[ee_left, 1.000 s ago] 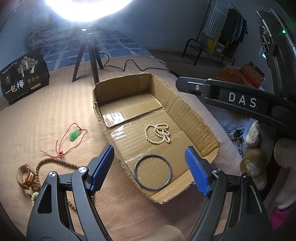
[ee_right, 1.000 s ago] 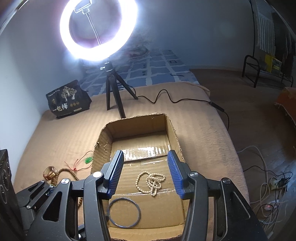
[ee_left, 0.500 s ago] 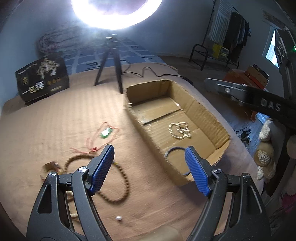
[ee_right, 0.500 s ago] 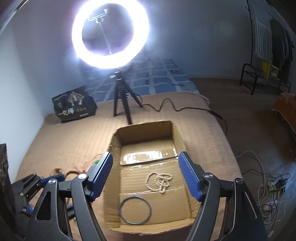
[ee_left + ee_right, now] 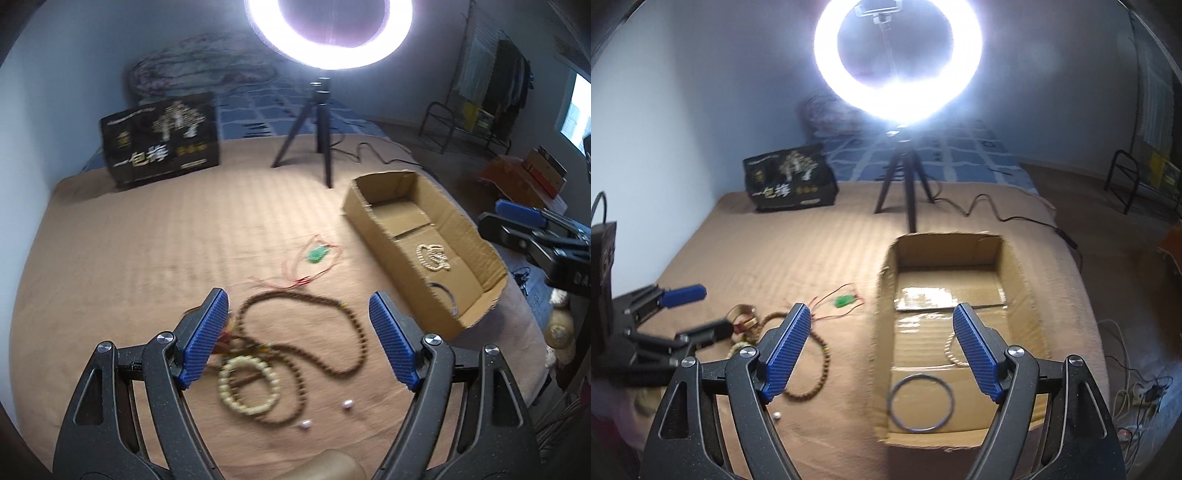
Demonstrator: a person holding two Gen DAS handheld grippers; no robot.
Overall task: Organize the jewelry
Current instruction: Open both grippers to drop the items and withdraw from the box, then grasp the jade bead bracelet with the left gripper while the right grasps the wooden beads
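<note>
My left gripper (image 5: 297, 295) stands open above a long brown bead necklace (image 5: 362, 341) and a cream bead bracelet (image 5: 225, 387) on the tan blanket; nothing is held. Two small pearls (image 5: 347, 405) lie near them. A green pendant on a red cord (image 5: 318, 254) lies farther off. The cardboard box (image 5: 391, 240) on the right holds a cream bead string (image 5: 434, 256) and a blue-grey bangle (image 5: 892, 402). My right gripper (image 5: 881, 308) hangs over the box's left wall (image 5: 882, 332), its jaws opening with nothing between them.
A ring light on a black tripod (image 5: 321, 129) stands behind the box, its cable (image 5: 982, 206) trailing right. A black printed bag (image 5: 162, 147) leans at the back left. A gold-coloured watch (image 5: 742, 317) lies beside the necklace. The bed's edge drops off right of the box.
My left gripper swung left, from over the box to over the necklace and bracelet. My right gripper's jaws widened and it drew back from the box, shifting left.
</note>
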